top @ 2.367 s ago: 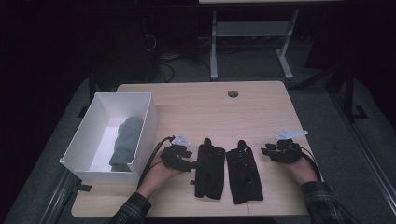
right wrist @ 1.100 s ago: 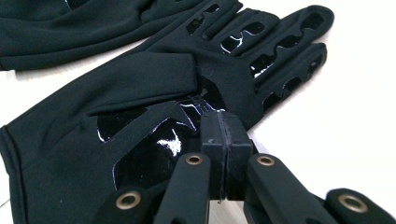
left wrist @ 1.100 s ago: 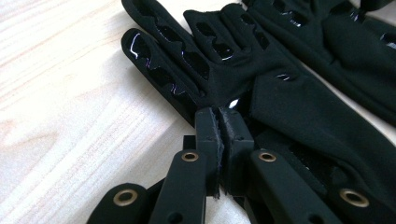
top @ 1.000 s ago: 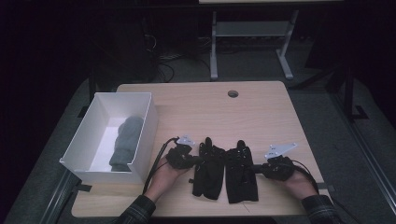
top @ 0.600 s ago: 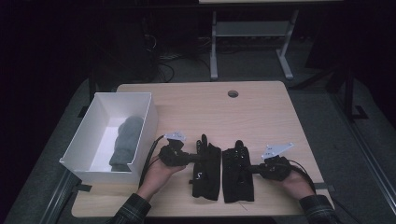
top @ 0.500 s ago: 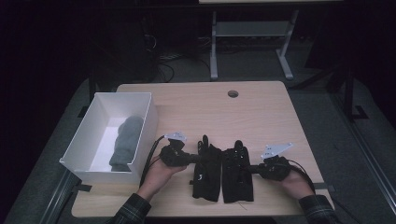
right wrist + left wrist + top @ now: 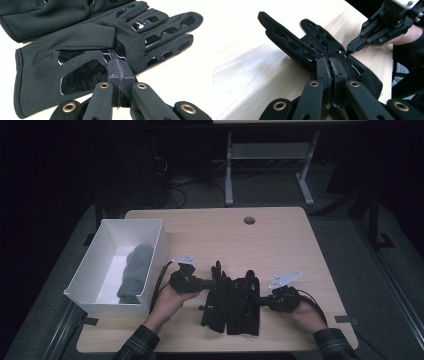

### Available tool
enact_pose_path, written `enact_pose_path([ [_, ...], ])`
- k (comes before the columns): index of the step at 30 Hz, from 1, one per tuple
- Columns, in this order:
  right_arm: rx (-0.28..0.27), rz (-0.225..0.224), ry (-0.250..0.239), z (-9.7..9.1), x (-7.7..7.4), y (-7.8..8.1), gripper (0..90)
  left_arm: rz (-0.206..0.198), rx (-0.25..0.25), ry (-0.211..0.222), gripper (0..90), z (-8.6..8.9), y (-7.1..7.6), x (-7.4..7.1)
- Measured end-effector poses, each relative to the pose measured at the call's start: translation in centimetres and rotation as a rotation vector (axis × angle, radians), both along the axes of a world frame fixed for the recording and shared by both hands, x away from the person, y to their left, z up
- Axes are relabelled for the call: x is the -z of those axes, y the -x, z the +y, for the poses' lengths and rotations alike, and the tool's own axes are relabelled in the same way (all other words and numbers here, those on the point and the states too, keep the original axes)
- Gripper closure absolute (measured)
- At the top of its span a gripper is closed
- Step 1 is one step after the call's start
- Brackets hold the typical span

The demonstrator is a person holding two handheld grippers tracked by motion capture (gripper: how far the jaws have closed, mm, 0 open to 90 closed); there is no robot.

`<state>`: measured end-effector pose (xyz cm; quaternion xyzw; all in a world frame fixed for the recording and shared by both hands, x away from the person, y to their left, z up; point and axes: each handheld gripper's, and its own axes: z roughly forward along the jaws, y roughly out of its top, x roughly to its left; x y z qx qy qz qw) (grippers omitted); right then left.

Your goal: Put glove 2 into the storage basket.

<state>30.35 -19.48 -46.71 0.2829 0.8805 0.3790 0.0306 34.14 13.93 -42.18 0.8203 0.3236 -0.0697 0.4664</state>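
The 2 black gloves, the left glove (image 7: 216, 295) and the right glove (image 7: 245, 306), lie near the 6 o'clock edge of the surface (image 7: 280, 245), and they now overlap. 2.4 s ago they lay side by side with a strip of wood showing between them and both hands out to the sides. Since then we have closed in from 9 and 3 o'clock, and the left glove has been dragged toward the right one, its fingers lifted off the wood in the left gripper view. The left claw (image 7: 331, 65) is pressed together on that glove's near edge; the right claw (image 7: 119, 67) is pressed together on the right glove's palm and seems to pin it. We judge the pair is being stacked before going to the white box (image 7: 87, 285) at 9 o'clock, where a grey item (image 7: 135, 272) already lies.
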Motion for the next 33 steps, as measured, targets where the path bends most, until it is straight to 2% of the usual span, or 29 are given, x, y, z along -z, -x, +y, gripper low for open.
enact_pose_path([
  [5, -0.017, 0.001, -0.004, 1.6, 0.0, -0.2, 90.0, -0.009, 0.005, 0.019, 87.3, 0.1, -0.1, -0.5],
  [12, -0.061, 0.002, -0.01, 4.2, 0.1, -0.3, 90.0, 0.005, 0.026, 0.032, 87.3, -0.5, 0.0, -0.4],
  [18, -0.083, 0.003, -0.016, 6.0, 0.1, -0.3, 90.0, 0.016, 0.05, 0.011, 87.3, -1.6, 0.0, 0.1],
  [22, -0.085, 0.0, -0.017, 6.9, 0.1, -0.3, 90.0, 0.018, 0.066, -0.02, 87.3, -2.2, 0.0, 0.7],
  [25, -0.093, -0.015, -0.013, 7.5, 0.1, -0.4, 90.0, 0.029, 0.062, -0.035, 87.3, -2.6, 0.0, 1.2],
  [29, -0.094, -0.009, -0.019, 8.1, 0.1, -0.3, 90.0, 0.022, 0.076, -0.05, 87.4, -3.0, -0.2, 1.5],
  [33, -0.095, -0.014, -0.018, 8.5, 0.1, -0.4, 90.0, 0.032, 0.07, -0.058, 87.4, -3.4, -0.2, 1.7],
])
